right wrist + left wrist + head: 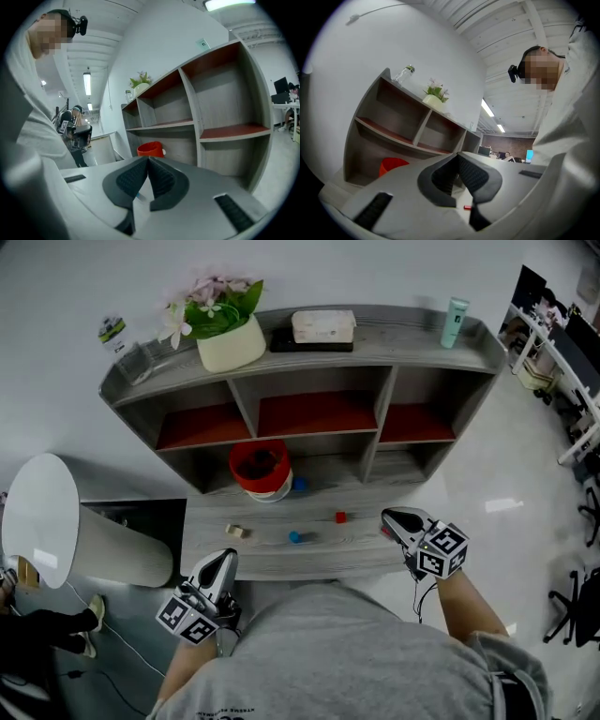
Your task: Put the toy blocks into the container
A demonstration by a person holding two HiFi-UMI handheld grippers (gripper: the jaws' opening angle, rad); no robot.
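A red container [260,468] stands on the low shelf of a grey shelf unit [309,549]. On the ledge in front lie a beige block [237,532], a blue block [295,537] and a red block [340,517]; another blue block [299,485] sits beside the container. My left gripper [225,559] hovers at the ledge's front left, jaws together and empty. My right gripper [389,517] is at the ledge's right end, near the red block, also shut and empty. The left gripper view shows the left gripper [457,157] and the container [393,165]; the right gripper view shows the right gripper [148,160] and the container [151,149].
On the shelf top stand a flower pot [230,338], a tissue box [322,326], a green tube [455,322] and a clear bottle [127,348]. A white cylinder [56,521] lies at the left. Desks and chairs [572,606] fill the right side.
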